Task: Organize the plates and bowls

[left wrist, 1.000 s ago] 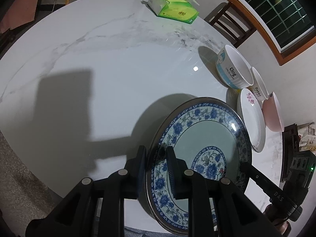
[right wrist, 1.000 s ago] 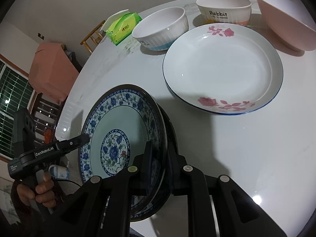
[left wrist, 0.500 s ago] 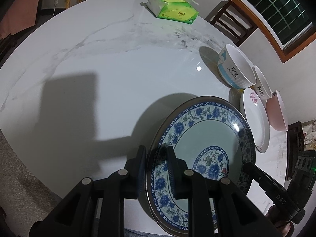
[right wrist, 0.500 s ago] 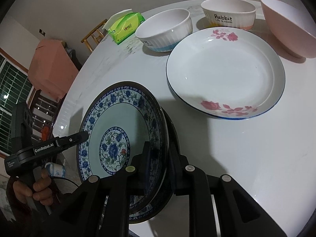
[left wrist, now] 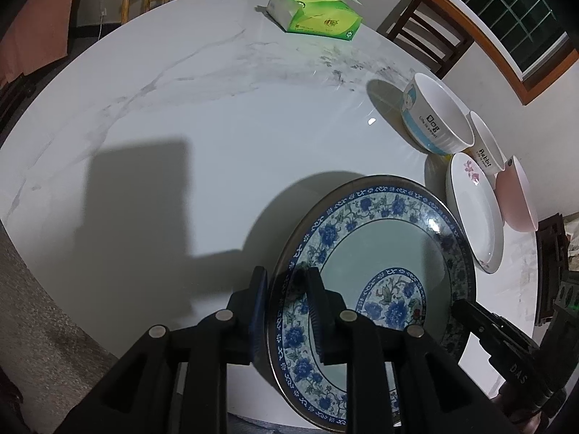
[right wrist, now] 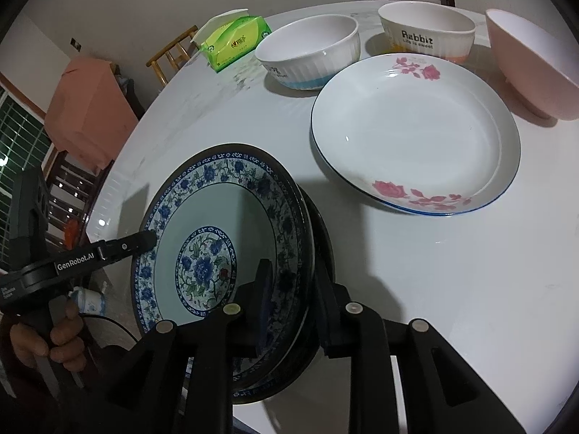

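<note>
A blue-and-white flowered plate (left wrist: 380, 253) (right wrist: 217, 217) hangs tilted over the near part of the white marble table (left wrist: 217, 126). My left gripper (left wrist: 286, 303) is shut on its rim, one finger outside and one inside; its tip (right wrist: 144, 242) shows at the plate's far side. My right gripper (right wrist: 293, 289) straddles the opposite rim; its jaws are opening and the pads look just off the plate. A second dark-rimmed plate (right wrist: 324, 231) lies under it. A rose-patterned plate (right wrist: 416, 133) lies to the right.
Behind the rose plate stand a ribbed white bowl (right wrist: 307, 54), a "Rabbit" bowl (right wrist: 427, 32) and a pink bowl (right wrist: 528, 68). A green tissue pack (left wrist: 315, 14) lies at the far edge. Wooden chairs (left wrist: 427, 32) ring the table. A hand (right wrist: 54, 340) holds the left gripper.
The right gripper's fingers have spread slightly around the plate rim. The left gripper's hold and the plate's place look the same.
</note>
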Demonstrator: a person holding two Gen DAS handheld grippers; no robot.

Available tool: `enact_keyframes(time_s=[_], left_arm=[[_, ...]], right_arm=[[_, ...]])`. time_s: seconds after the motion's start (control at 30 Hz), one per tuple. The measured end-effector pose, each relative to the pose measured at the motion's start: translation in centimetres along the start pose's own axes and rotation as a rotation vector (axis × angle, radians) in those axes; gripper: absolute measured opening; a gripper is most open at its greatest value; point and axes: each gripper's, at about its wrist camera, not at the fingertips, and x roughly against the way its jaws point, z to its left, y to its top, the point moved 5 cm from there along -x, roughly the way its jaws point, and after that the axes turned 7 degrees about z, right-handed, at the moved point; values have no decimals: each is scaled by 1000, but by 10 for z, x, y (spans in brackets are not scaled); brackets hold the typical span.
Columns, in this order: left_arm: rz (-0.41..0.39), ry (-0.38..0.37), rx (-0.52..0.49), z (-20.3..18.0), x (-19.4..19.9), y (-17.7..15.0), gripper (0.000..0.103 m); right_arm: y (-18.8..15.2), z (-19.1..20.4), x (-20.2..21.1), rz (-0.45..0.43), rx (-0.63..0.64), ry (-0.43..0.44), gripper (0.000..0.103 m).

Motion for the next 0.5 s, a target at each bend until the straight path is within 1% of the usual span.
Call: enact_keyframes(time_s=[0.2,0.37,0.5], left_arm=[[-3,17,-10,0,1,0,23],[-10,48,-31,-2,3,1,23],[-18,74,-46,-3,4,1,23]], right_arm=[[-1,3,-1,3,18,-28,23],[-3,5,0,3,27,-42,23],[-4,7,0,4,34,-49,25]])
